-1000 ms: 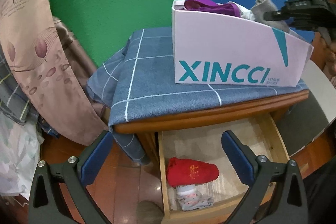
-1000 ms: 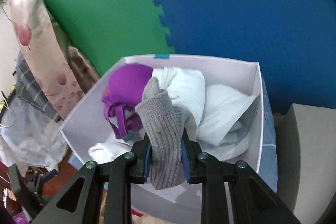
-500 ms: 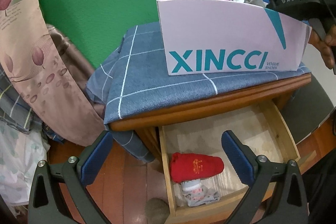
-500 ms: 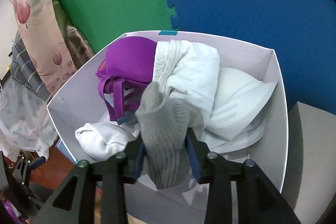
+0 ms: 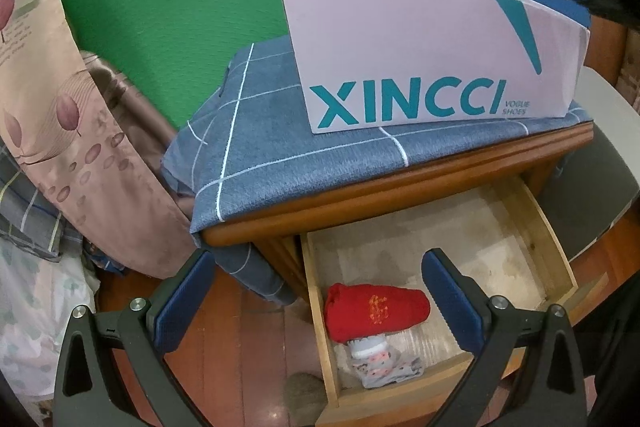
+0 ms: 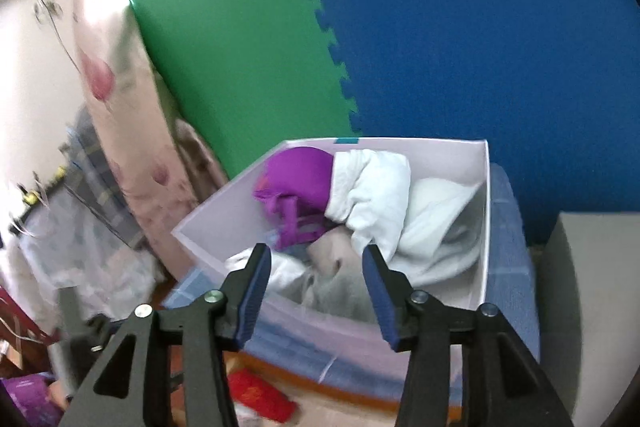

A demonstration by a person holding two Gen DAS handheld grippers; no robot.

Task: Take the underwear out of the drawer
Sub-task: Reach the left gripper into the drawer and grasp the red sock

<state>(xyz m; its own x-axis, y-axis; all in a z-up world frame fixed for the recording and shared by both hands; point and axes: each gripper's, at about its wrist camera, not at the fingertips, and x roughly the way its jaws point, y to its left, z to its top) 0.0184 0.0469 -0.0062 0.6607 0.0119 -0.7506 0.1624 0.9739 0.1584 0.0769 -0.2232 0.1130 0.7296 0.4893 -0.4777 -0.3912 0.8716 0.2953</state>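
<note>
In the left wrist view the wooden drawer (image 5: 548, 239) stands pulled out. A red rolled garment (image 5: 376, 311) lies in its front left corner, with a small patterned garment (image 5: 380, 367) just in front of it. My left gripper (image 5: 320, 303) hovers open above the drawer, holding nothing. My right gripper (image 6: 318, 291) hangs before the white XINCCI box (image 6: 486, 227); its jaws are opening and its pads touch nothing. Beyond them a grey sock (image 6: 336, 283) lies loose in the box, beside a purple bra (image 6: 300, 179) and white garments (image 6: 372, 195).
The box (image 5: 420, 67) stands on a blue checked cloth (image 5: 260, 155) over the nightstand top. A floral curtain (image 5: 60, 115) hangs at the left, with bedding below it. A grey block (image 6: 592, 287) sits right of the nightstand. Green and blue foam mats cover the wall.
The right gripper's jaws spread and let go of the grey sock, which dropped into the box. The gripper drew back from the box. The left gripper stayed open and barely shifted.
</note>
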